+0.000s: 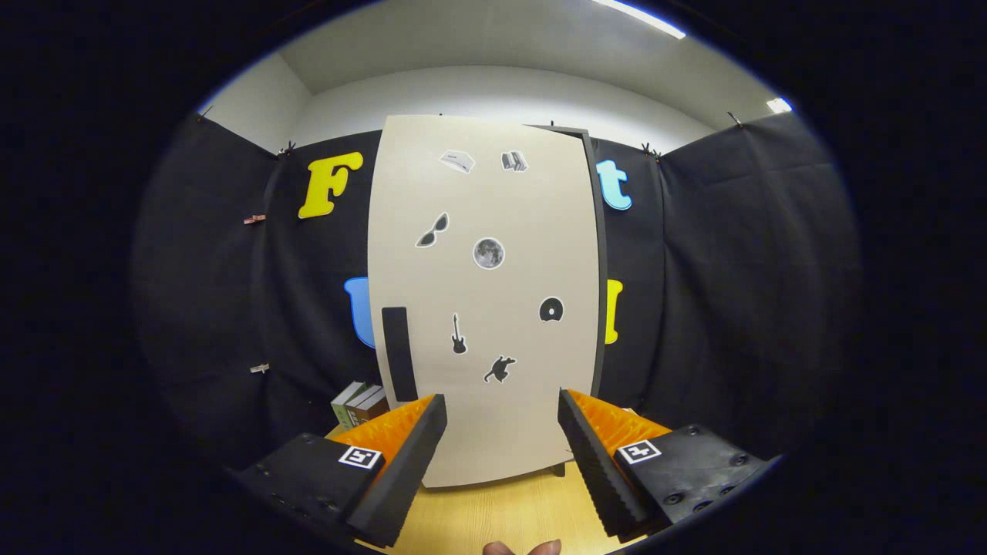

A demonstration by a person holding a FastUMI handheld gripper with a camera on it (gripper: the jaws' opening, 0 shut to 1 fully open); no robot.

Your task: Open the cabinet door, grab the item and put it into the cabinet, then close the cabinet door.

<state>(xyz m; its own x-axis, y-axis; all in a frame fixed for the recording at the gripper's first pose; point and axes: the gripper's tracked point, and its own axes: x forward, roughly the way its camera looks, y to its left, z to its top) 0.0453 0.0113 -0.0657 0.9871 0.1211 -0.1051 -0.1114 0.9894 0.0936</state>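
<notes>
Gripper view: a tall pale cabinet door (486,308) stands upright on a wooden worktop (493,516), dead ahead of and beyond the tongs (501,412), and looks shut or nearly so. Small stickers dot its face. Its dark handle (399,353), a slim bar with its long axis vertical, sits low by the door's left edge, just above and ahead of the left finger. A stack of small boxes (359,404), probably the item, rests on the worktop left of the door. Spread wide, the tongs hold nothing.
</notes>
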